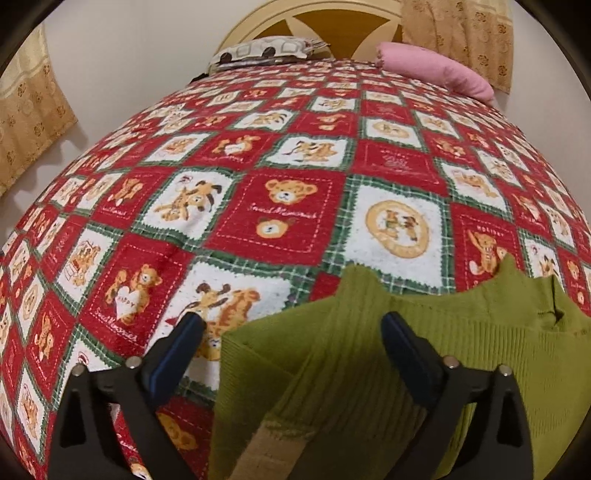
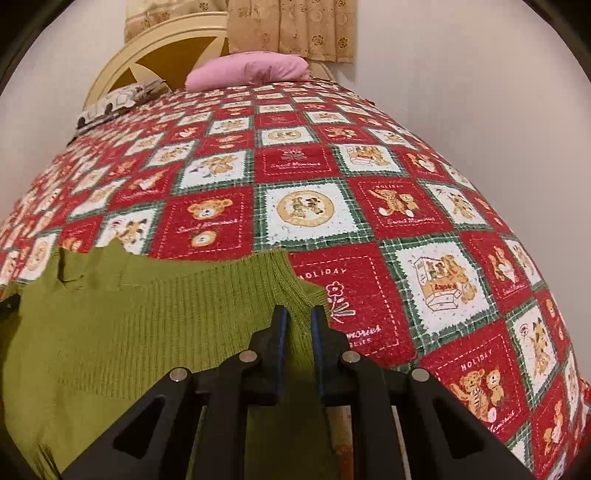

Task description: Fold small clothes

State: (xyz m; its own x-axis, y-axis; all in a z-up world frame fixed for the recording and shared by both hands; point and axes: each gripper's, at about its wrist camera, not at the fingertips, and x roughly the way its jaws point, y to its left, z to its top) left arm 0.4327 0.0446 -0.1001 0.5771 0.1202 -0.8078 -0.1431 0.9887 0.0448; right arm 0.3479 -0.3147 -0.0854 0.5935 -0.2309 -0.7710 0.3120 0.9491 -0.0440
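Observation:
A green ribbed knit garment (image 1: 480, 332) lies on the bedspread (image 1: 288, 206) at the near edge of the bed. In the left wrist view its left portion is bunched and passes between the wide-apart fingers of my left gripper (image 1: 291, 319), whose pads do not press on it. In the right wrist view the garment (image 2: 129, 314) spreads to the left. My right gripper (image 2: 298, 314) is shut on the garment's right edge, with a thin fold of knit pinched between the pads. The garment's lower part is hidden behind the gripper bodies.
The red, white and green teddy-bear bedspread (image 2: 332, 206) covers the whole bed. A pink pillow (image 2: 247, 70) and a patterned pillow (image 2: 114, 99) lie by the cream headboard (image 2: 155, 48). Tan curtains (image 2: 291, 26) hang behind, and a white wall runs along the right.

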